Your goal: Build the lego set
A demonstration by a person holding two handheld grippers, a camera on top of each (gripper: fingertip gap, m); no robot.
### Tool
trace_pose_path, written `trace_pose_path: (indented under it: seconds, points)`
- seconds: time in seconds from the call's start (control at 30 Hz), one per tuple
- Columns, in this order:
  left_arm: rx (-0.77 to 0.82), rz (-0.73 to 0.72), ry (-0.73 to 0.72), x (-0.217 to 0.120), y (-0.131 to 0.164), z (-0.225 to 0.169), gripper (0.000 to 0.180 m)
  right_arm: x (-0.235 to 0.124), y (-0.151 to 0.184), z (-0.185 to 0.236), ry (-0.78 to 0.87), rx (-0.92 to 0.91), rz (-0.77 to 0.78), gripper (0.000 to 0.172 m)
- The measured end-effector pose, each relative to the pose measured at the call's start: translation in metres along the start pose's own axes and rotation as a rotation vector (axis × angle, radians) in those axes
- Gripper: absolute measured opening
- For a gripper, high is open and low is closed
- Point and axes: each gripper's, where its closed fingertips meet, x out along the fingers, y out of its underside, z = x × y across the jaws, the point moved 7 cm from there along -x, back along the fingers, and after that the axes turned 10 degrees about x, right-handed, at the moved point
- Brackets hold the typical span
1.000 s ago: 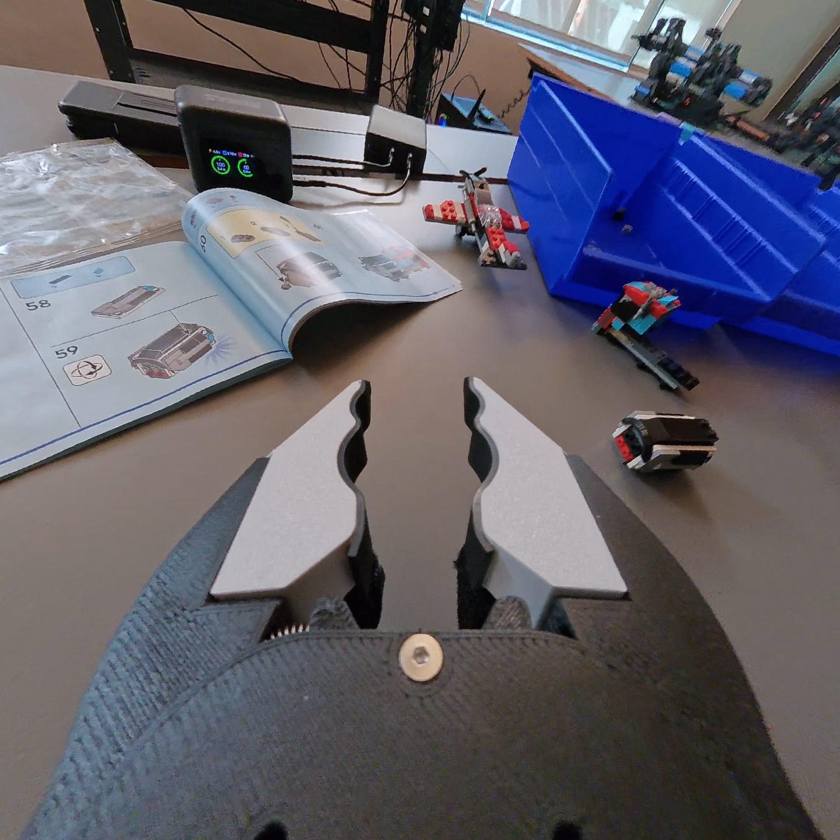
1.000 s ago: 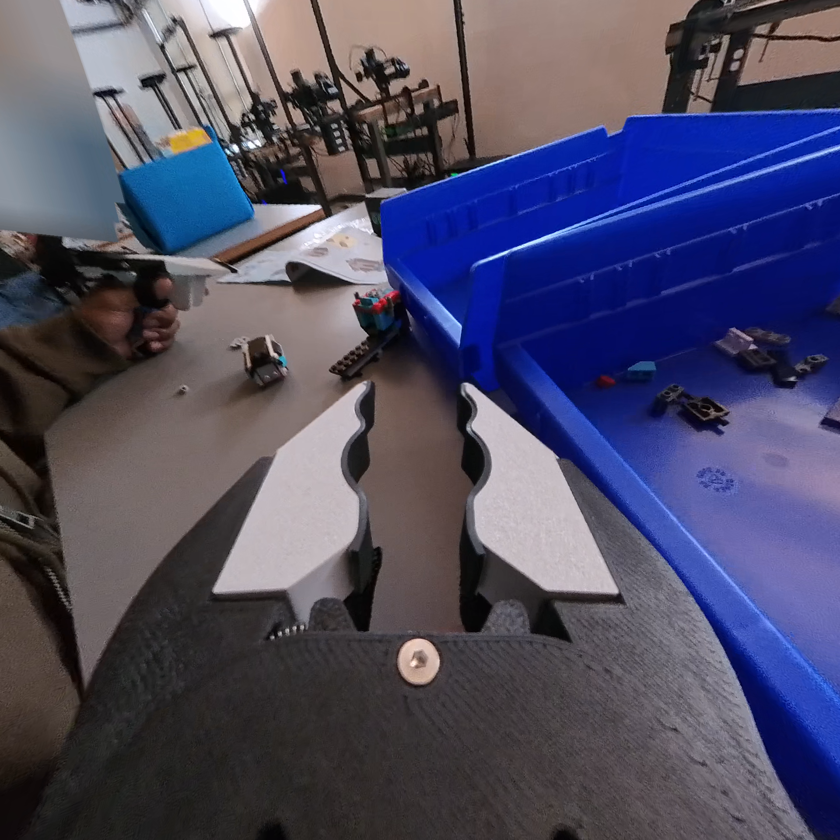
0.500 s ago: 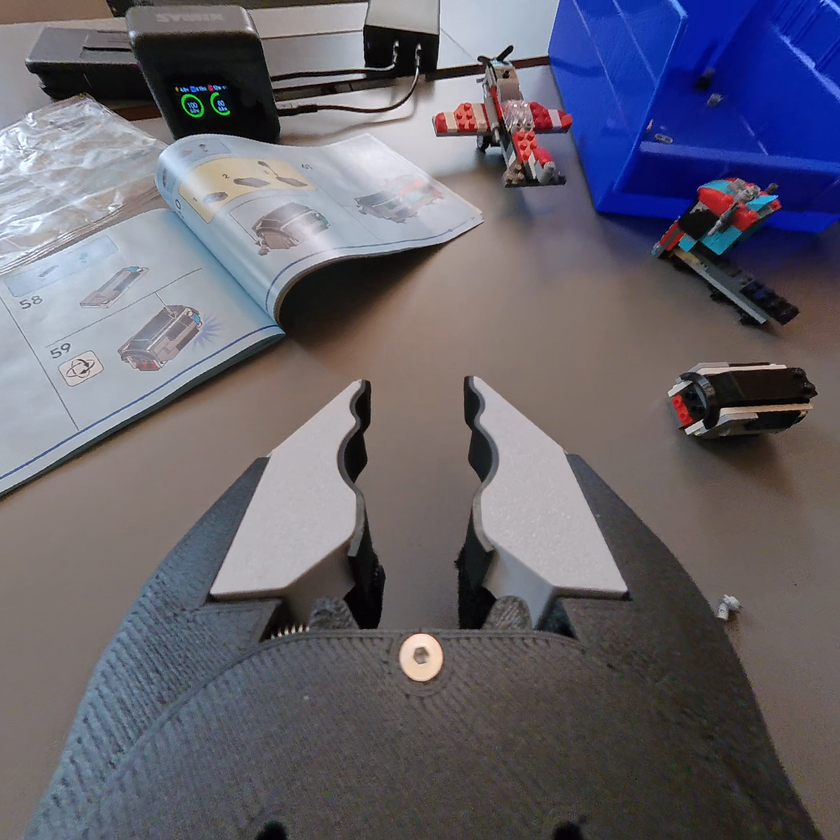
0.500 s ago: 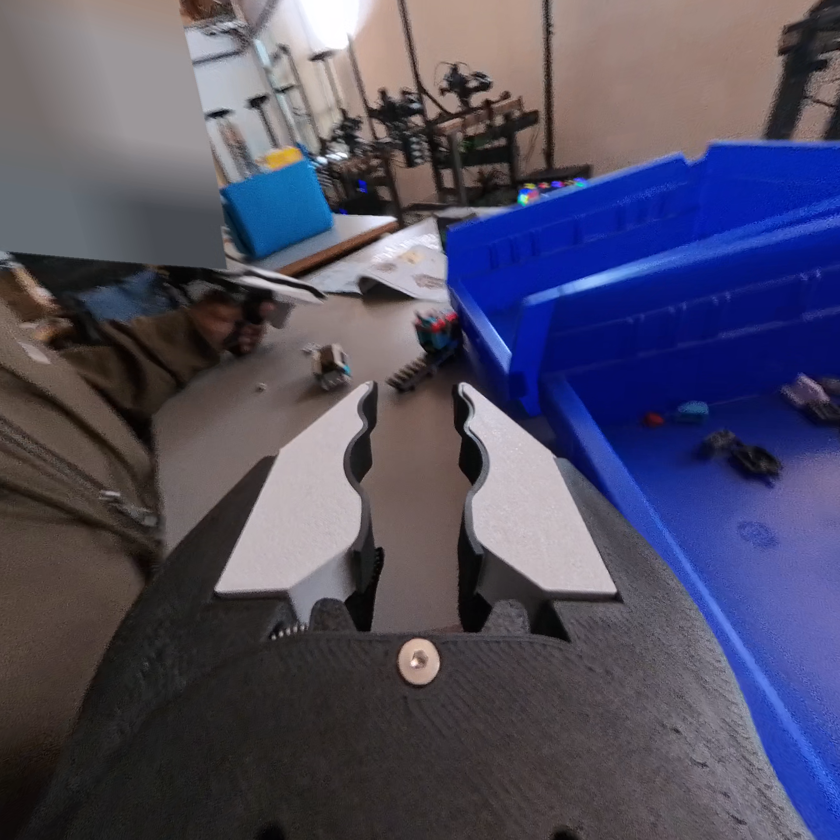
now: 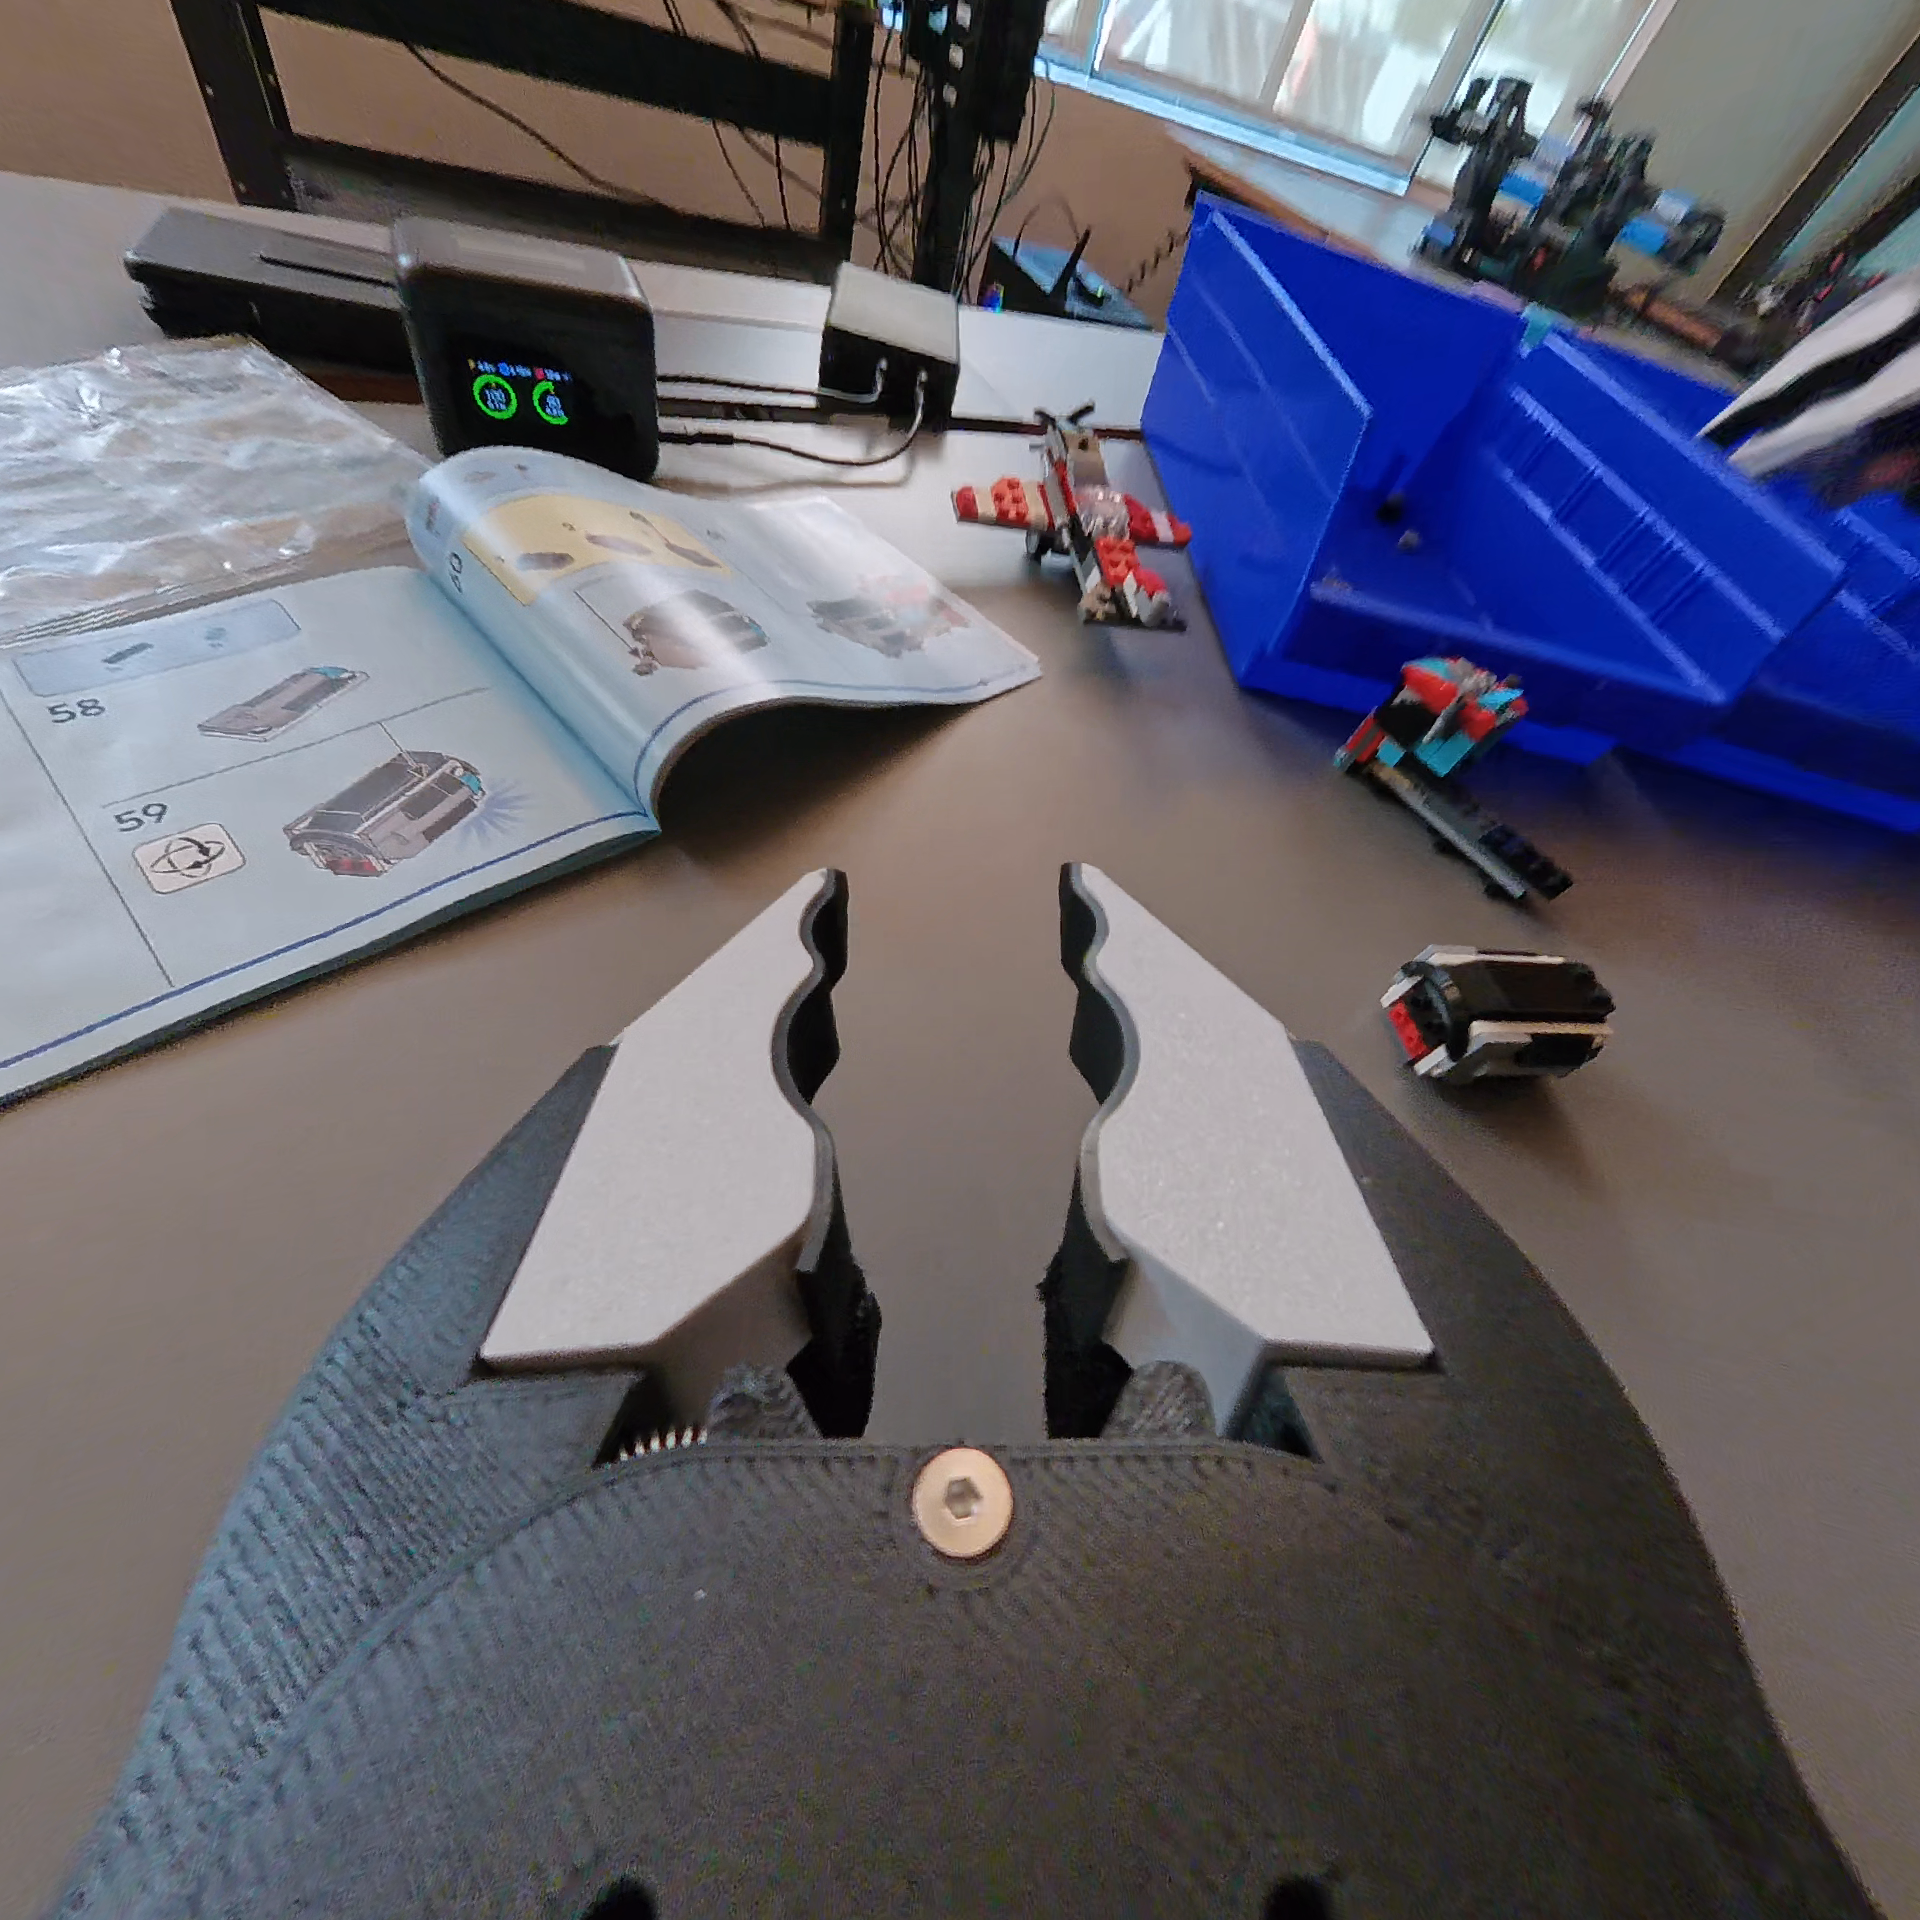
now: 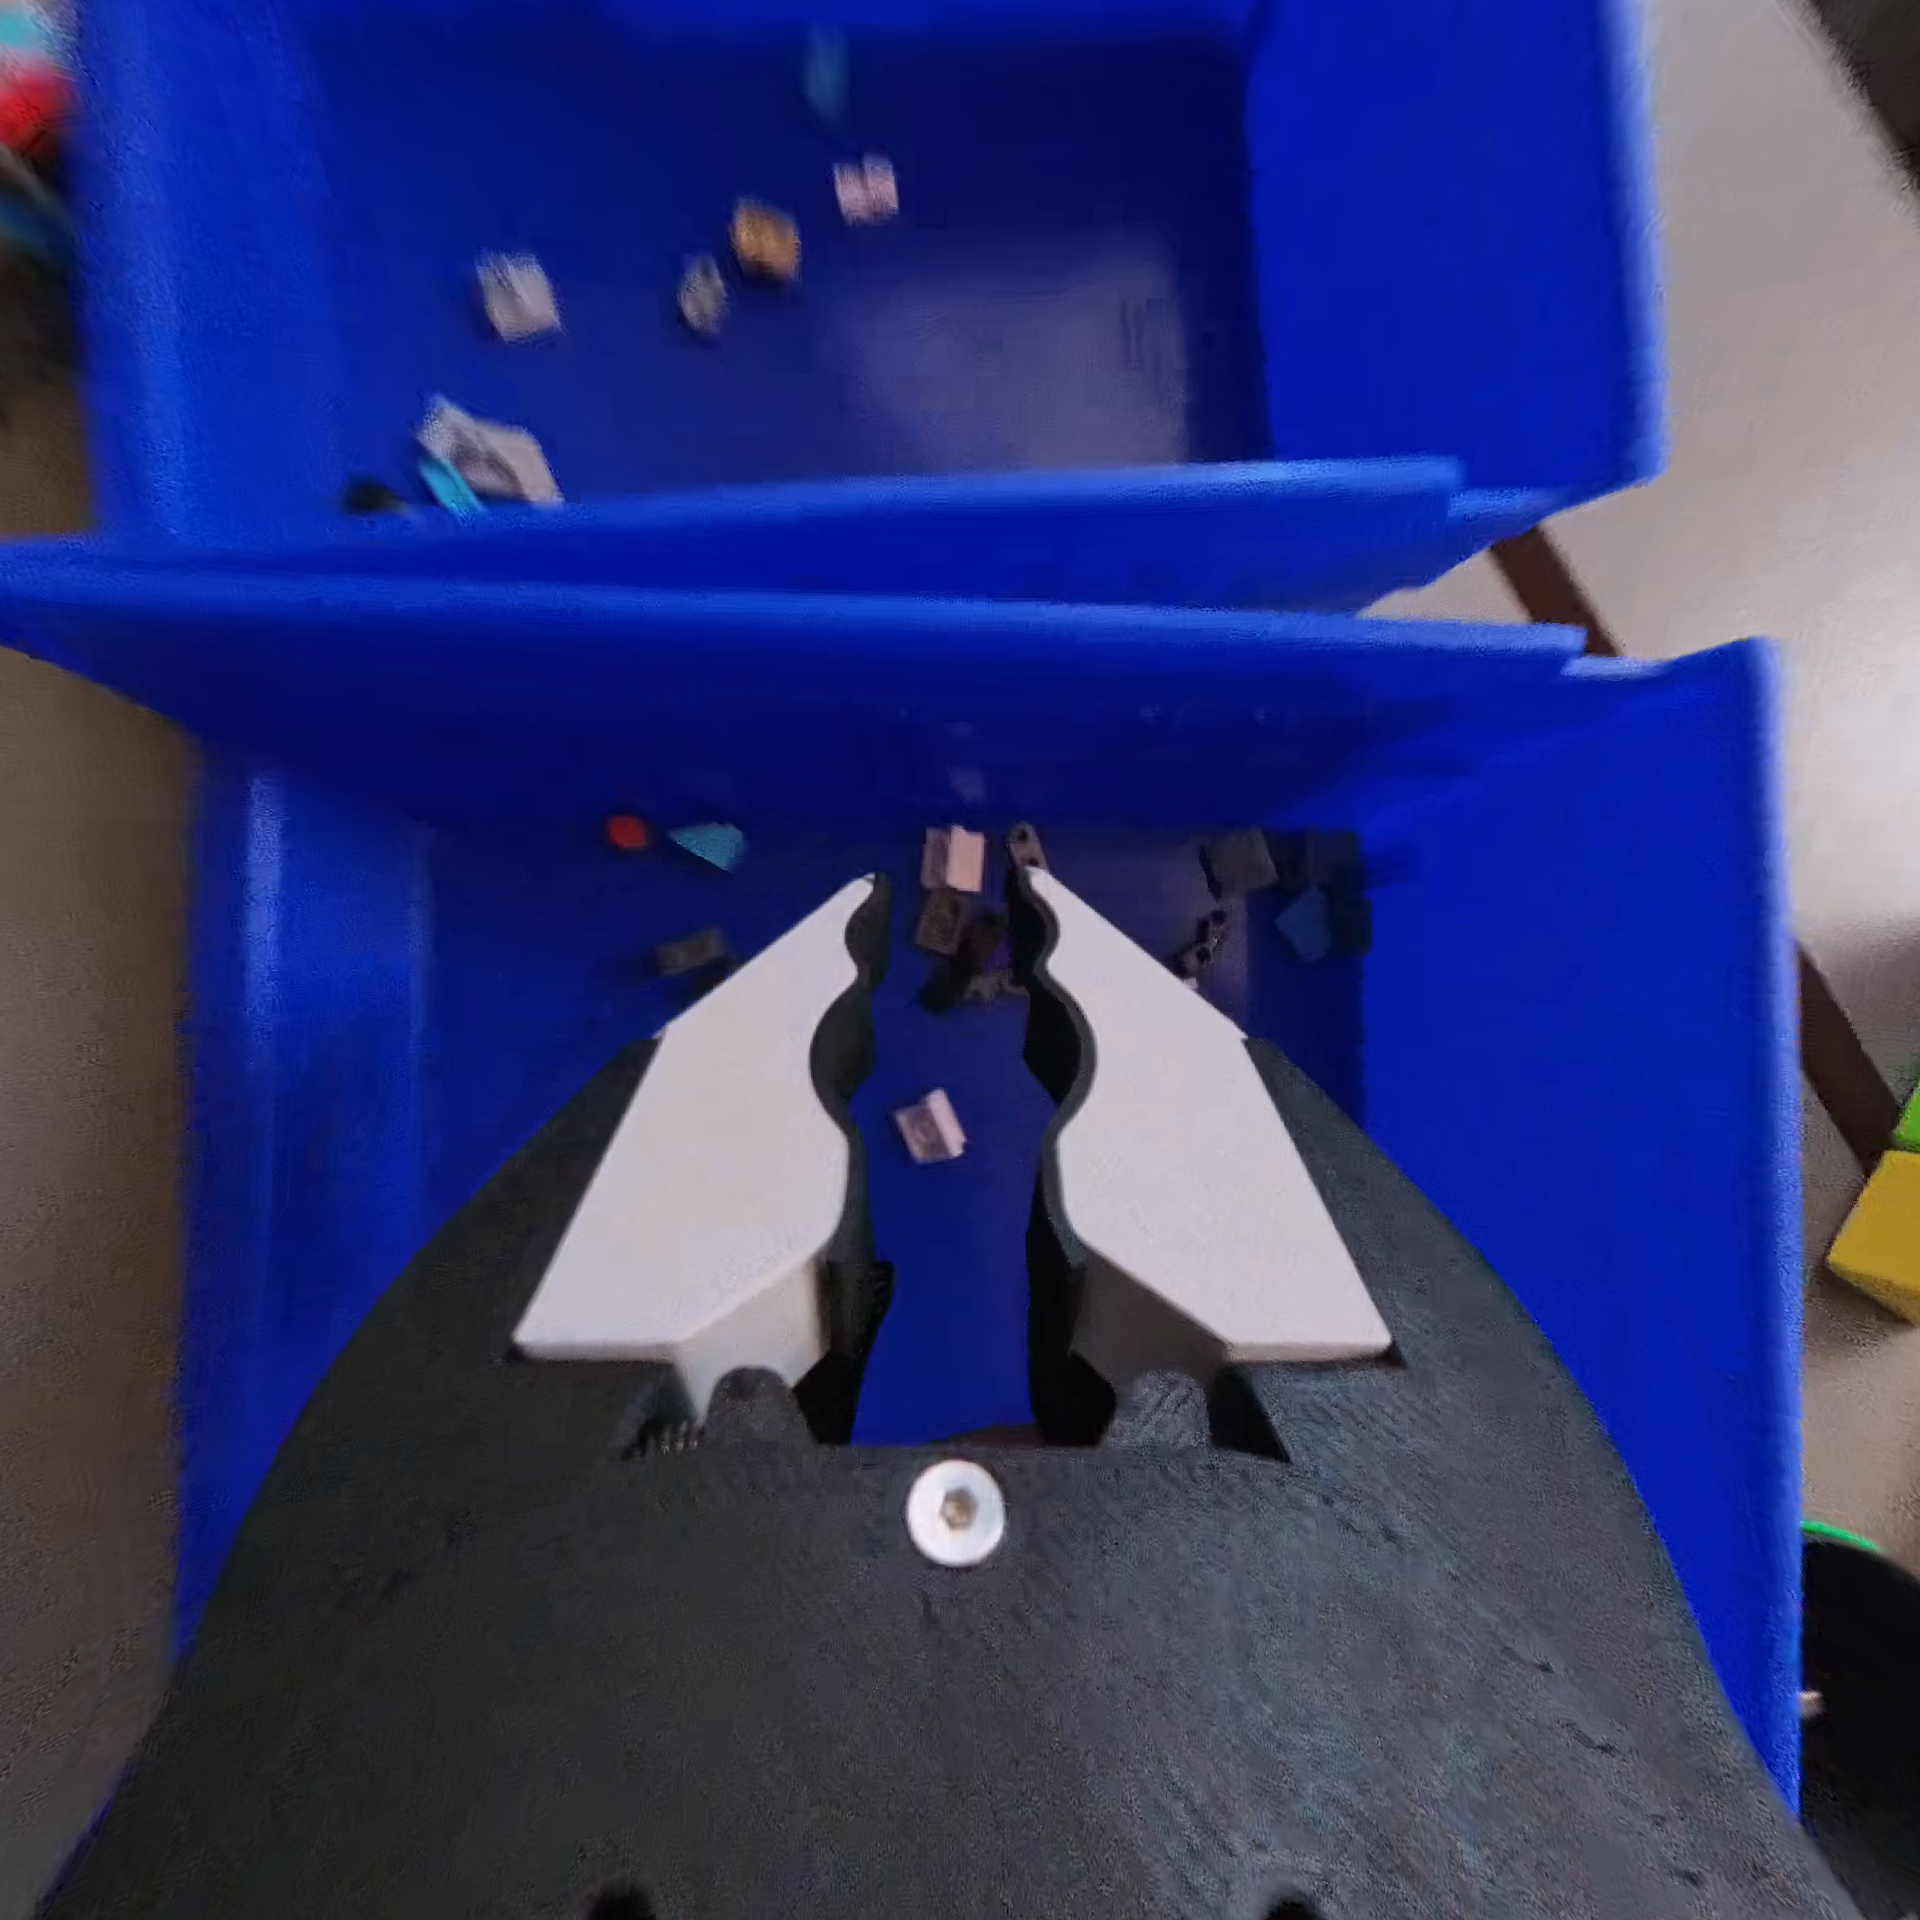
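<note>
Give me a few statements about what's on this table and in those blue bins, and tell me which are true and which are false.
1. The left gripper has its fingers apart with only bare table between them. True.
2. The instruction booklet lies closed. False: it lies open, one page arching up.
3. The right gripper points down into a blue bin that holds small loose bricks. True.
4. A red-winged brick plane stands inside a bin. False: it stands on the table beside one.
5. The small black and white brick model is held in the left gripper. False: it lies on the table to its right.
</note>
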Motion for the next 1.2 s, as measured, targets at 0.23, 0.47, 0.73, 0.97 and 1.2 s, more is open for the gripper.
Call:
trace_pose_path:
  seconds: [0.23, 0.47, 0.73, 0.97, 1.2]
  points:
    - [-0.072, -0.024, 0.054, -0.002, 0.000, 0.005, 0.042, 0.050, 0.003, -0.020, 0.034, -0.054, 0.192, 0.027]
    - [-0.105, -0.027, 0.094, -0.001, 0.001, 0.006, 0.042, 0.065, 0.006, -0.024, -0.032, 0.011, 0.257, 0.012]
    - [-0.093, -0.061, 0.090, -0.005, -0.001, 0.006, 0.042, 0.015, -0.008, -0.003, 0.080, 0.042, 0.168, 0.011]
    - [-0.099, -0.104, 0.108, -0.014, -0.002, 0.001, 0.042, -0.066, -0.055, 0.135, -0.039, 0.021, -0.273, 0.010]
    - [-0.114, -0.066, 0.079, -0.019, 0.004, -0.001, 0.042, 0.011, -0.112, 0.314, -0.391, -0.086, -0.347, 0.010]
